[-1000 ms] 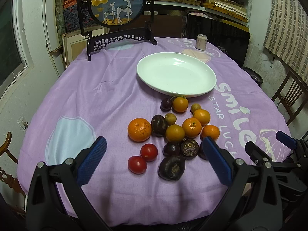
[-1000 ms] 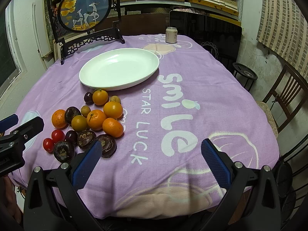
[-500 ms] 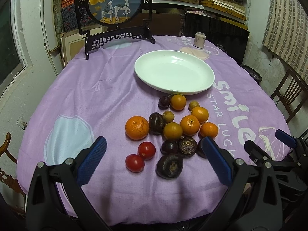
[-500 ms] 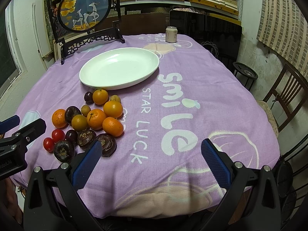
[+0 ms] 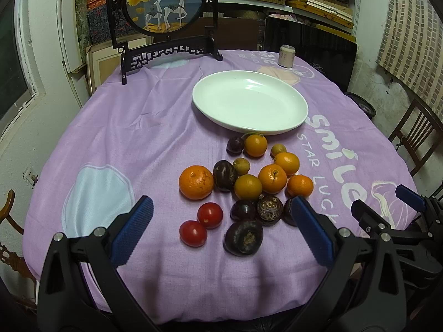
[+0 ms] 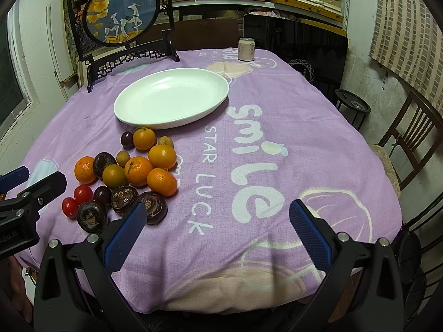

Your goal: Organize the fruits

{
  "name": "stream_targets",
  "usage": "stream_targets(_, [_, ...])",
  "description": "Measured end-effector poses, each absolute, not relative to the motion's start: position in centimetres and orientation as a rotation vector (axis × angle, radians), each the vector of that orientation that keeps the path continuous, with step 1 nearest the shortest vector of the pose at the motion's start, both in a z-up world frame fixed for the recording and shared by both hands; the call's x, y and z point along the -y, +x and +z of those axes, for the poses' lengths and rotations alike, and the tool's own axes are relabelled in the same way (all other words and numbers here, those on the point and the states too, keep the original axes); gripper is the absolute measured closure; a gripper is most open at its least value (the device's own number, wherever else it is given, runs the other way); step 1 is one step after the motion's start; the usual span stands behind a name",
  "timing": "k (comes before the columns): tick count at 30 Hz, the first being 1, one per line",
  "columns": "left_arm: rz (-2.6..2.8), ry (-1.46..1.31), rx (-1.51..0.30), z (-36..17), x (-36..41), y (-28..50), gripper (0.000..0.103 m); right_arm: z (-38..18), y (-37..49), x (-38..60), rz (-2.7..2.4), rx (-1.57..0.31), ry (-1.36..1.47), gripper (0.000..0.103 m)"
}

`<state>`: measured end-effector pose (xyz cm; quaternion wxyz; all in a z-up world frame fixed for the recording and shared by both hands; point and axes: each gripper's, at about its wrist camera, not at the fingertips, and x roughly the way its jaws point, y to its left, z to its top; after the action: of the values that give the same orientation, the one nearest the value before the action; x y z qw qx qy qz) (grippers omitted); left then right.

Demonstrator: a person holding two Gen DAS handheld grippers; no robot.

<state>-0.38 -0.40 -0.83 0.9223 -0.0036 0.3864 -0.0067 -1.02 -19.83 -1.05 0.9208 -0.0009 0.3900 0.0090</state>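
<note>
A pile of fruit lies on the purple tablecloth: several oranges, among them a large orange [image 5: 196, 182], two red tomatoes [image 5: 210, 215], dark passion fruits [image 5: 243, 237] and small yellow-brown fruits. The pile also shows in the right wrist view [image 6: 137, 171]. An empty white plate [image 5: 250, 101] [image 6: 171, 97] sits just behind the pile. My left gripper [image 5: 221, 231] is open and empty, low at the table's near edge, in front of the tomatoes and passion fruits. My right gripper [image 6: 218, 232] is open and empty, to the right of the pile.
A round deer picture on a black stand [image 5: 166, 13] stands at the back left. A small can [image 5: 286, 56] stands at the back. A wooden chair [image 6: 412, 141] is to the right of the table. Shelves line the back wall.
The left gripper has shifted slightly, so the fruit and plate sit a little lower and more to the left in its view. The right gripper has barely moved. Both stay open.
</note>
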Motion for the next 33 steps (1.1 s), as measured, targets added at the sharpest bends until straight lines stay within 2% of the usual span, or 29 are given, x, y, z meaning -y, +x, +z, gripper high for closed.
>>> stream_targets(33, [-0.013, -0.011, -0.802, -1.04, 0.73, -0.77, 0.002, -0.92, -1.07, 19.98, 0.019, -0.804, -0.002, 0.001])
